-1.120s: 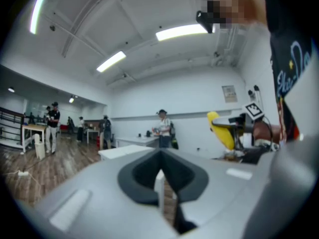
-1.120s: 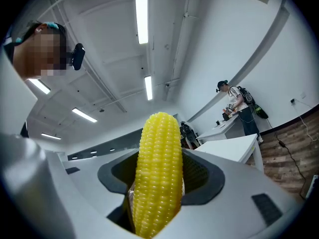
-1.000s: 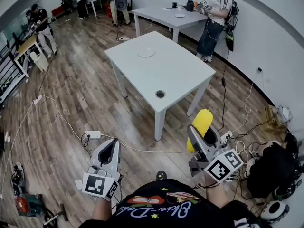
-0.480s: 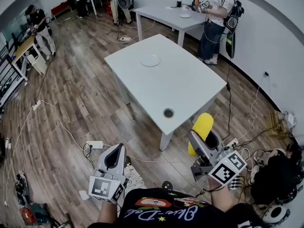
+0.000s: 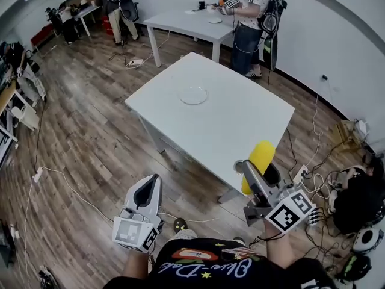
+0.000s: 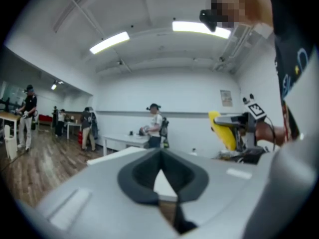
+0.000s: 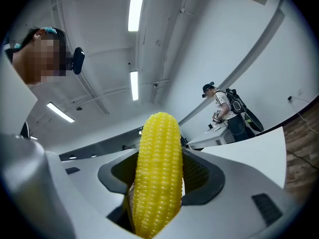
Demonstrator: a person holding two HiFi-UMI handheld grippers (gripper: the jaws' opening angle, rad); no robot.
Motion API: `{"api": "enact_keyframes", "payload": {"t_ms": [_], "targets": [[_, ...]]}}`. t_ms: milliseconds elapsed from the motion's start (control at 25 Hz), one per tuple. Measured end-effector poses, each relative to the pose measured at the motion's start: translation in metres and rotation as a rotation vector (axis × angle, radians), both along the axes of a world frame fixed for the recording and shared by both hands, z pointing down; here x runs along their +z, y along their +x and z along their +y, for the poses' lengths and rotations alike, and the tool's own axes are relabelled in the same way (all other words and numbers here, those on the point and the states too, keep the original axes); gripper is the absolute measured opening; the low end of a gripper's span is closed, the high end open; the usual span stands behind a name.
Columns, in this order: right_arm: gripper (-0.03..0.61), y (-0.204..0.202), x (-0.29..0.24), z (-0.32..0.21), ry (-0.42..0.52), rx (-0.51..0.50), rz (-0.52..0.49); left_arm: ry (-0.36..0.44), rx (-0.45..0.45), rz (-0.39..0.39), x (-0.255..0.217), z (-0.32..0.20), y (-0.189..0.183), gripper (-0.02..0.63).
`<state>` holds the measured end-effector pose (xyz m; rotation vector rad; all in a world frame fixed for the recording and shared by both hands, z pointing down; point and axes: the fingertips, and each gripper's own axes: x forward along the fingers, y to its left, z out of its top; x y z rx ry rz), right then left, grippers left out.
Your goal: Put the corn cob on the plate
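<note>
Wood floor strewn with cables (image 5: 66, 179) surrounds a white table (image 5: 240, 131), and a clear plate (image 5: 194, 95) sits toward its far side. By the table's near corner, the right gripper (image 5: 255, 174) is clamped on a yellow corn cob (image 5: 260, 156) that sticks up out of its jaws, well apart from the plate. The left gripper (image 5: 148, 191) hangs over the floor, jaws together with nothing between them. Someone (image 5: 246, 17) stands at a farther table.

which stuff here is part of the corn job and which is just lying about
Job: corn cob, shut in the right gripper; plate; white table under it.
Lying about: floor cables; black bag by the wall; far table; left gripper, shut and empty.
</note>
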<state>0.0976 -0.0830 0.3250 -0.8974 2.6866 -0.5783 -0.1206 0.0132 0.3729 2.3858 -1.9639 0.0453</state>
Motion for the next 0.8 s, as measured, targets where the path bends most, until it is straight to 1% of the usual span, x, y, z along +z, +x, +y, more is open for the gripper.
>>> {"api": "enact_keyframes", "payload": {"t_ms": [120, 240, 360, 560, 680, 800], "targets": [[0.239, -0.047, 0.004, -0.007, -0.016, 0.033, 0.004, 0.006, 0.03, -0.016, -0.001, -0.012, -0.047, -0.003], [0.239, -0.082, 0.009, -0.014, -0.039, 0.05, 0.015, 0.012, 0.055, -0.023, 0.002, -0.025, -0.079, -0.003], [0.239, -0.098, 0.011, -0.022, -0.059, 0.075, 0.032, 0.014, 0.079, 0.005, 0.005, -0.043, -0.094, -0.003], [0.239, -0.125, 0.01, -0.055, -0.048, 0.083, 0.06, 0.014, 0.107, 0.03, 0.008, -0.089, -0.114, -0.003], [0.239, -0.134, 0.018, -0.091, -0.039, 0.104, 0.09, 0.022, 0.118, 0.035, 0.009, -0.125, -0.122, -0.003], [0.239, -0.144, 0.026, -0.14, -0.028, 0.124, 0.11, 0.042, 0.112, 0.003, 0.007, -0.171, -0.134, -0.003]]}}
